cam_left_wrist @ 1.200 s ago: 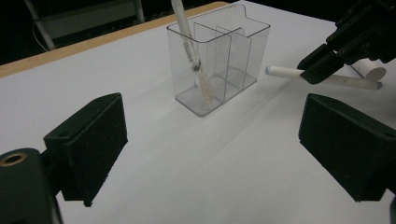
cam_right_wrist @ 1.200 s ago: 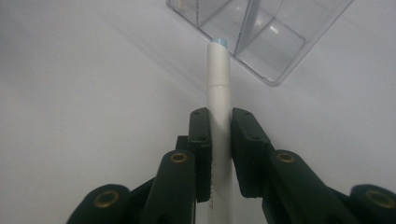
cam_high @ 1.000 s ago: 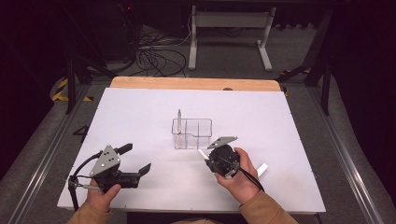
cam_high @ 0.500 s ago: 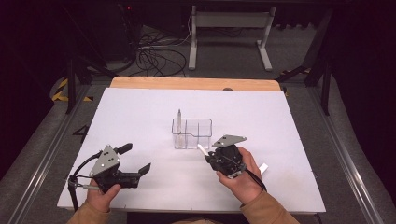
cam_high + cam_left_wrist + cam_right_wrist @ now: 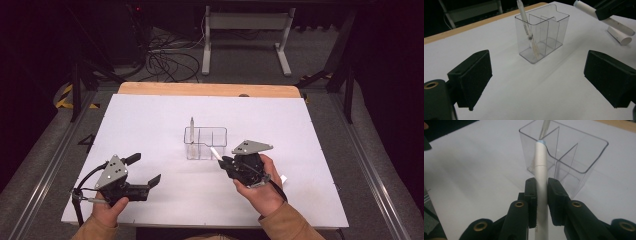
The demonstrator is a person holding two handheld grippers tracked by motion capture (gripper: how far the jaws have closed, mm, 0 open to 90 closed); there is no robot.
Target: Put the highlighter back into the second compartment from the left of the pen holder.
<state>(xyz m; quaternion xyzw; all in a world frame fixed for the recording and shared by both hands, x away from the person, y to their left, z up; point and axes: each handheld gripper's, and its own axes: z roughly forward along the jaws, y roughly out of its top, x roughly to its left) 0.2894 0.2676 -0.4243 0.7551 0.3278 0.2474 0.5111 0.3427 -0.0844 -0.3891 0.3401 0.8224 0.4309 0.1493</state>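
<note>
Two grippers low over the white table (image 5: 150, 125), each in a hand. Left gripper (image 5: 146, 170) near the front edge, jaws spread wide, nothing between. Right gripper (image 5: 223, 161) clenched on a white pen (image 5: 541, 175), tip aimed at the clear organizer (image 5: 205, 143) just beyond. Farther in, a second pen (image 5: 526, 27) leaning upright in the organizer's end compartment. Another white pen (image 5: 619, 37) flat on the table, beside the right hand.

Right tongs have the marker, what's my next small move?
Probably lift a little more and carry the marker over the clear holder. The right tongs grip it beside the holder's near wall, tip not yet over an open compartment.
</note>
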